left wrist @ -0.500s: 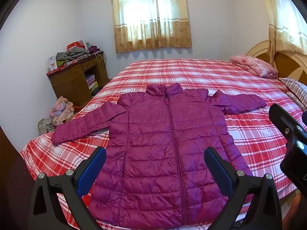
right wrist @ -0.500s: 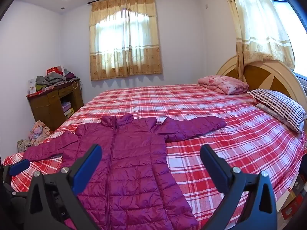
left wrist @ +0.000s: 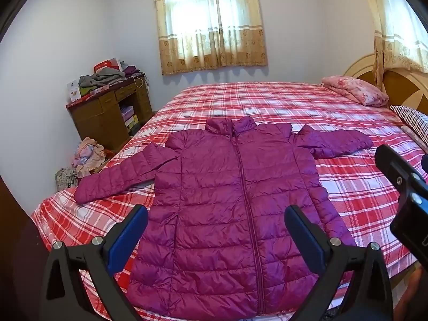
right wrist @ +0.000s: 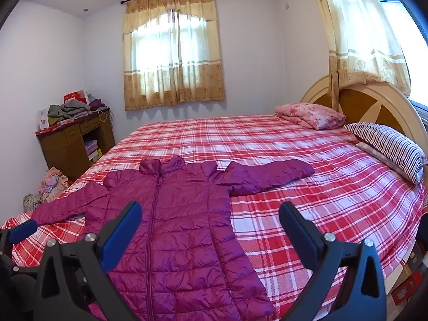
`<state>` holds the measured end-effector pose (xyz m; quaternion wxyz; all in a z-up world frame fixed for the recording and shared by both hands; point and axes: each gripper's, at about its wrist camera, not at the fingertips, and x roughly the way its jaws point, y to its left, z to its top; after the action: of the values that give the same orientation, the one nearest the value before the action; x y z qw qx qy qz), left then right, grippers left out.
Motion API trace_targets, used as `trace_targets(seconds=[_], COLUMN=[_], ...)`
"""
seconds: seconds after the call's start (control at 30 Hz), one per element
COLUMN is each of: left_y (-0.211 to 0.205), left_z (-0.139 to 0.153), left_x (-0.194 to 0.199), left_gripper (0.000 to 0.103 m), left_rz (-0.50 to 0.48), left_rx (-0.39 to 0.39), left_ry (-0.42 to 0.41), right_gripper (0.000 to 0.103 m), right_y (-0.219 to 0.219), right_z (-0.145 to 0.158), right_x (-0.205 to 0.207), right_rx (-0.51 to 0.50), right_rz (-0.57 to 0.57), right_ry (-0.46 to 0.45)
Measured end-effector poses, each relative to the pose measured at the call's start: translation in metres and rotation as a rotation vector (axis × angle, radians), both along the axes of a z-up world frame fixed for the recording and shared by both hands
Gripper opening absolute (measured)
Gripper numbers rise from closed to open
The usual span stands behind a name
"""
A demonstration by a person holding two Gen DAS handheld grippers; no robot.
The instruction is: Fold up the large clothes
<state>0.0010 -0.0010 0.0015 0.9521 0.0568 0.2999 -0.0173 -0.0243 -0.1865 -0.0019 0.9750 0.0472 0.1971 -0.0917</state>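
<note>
A magenta quilted puffer jacket (left wrist: 230, 200) lies flat and zipped on the red plaid bed (left wrist: 267, 101), both sleeves spread out sideways. It also shows in the right wrist view (right wrist: 182, 222). My left gripper (left wrist: 215, 230) is open and empty, above the jacket's lower half. My right gripper (right wrist: 210, 227) is open and empty, above the jacket's right hem and the bare bedspread (right wrist: 307, 182). The right gripper's body shows at the right edge of the left wrist view (left wrist: 404, 192). A left fingertip (right wrist: 22, 231) shows at the left edge of the right wrist view.
A pink folded quilt (right wrist: 310, 115) and a striped pillow (right wrist: 388, 144) lie by the headboard (right wrist: 374, 104). A wooden desk (left wrist: 107, 115) piled with clothes stands at the far left, with a clothes heap (left wrist: 85, 155) on the floor beside it.
</note>
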Motion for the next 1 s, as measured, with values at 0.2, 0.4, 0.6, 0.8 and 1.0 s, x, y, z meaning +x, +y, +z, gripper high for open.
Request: trace_targets(seconds=[0.2, 0.4, 0.6, 0.8, 1.0], left_y=[0.0025, 0.0031, 0.0041, 0.0055, 0.0055], left_z=[-0.0020, -0.0038, -0.0050, -0.0060, -0.0053], left_x=[0.0006, 0.0016, 0.0029, 0.0023, 0.0015], left_gripper=[0.102, 0.102, 0.102, 0.102, 0.102], left_rz=[0.007, 0.007, 0.013, 0.015, 0.013], left_rx=[-0.006, -0.007, -0.013, -0.016, -0.018], left_ry=[0.003, 0.007, 0.008, 0.004, 0.001], right_gripper=[0.103, 0.103, 0.103, 0.103, 0.103], right_y=[-0.0001, -0.0003, -0.0009, -0.0012, -0.0012], right_z=[-0.0032, -0.0036, -0.0053, -0.0052, -0.0053], right_x=[0.0011, 0.0014, 0.0022, 0.0023, 0.0023], right_rx=[0.002, 0.002, 0.002, 0.001, 0.002], right_rz=[-0.005, -0.004, -0.005, -0.005, -0.006], right_ry=[0.008, 0.013, 0.020, 0.020, 0.020])
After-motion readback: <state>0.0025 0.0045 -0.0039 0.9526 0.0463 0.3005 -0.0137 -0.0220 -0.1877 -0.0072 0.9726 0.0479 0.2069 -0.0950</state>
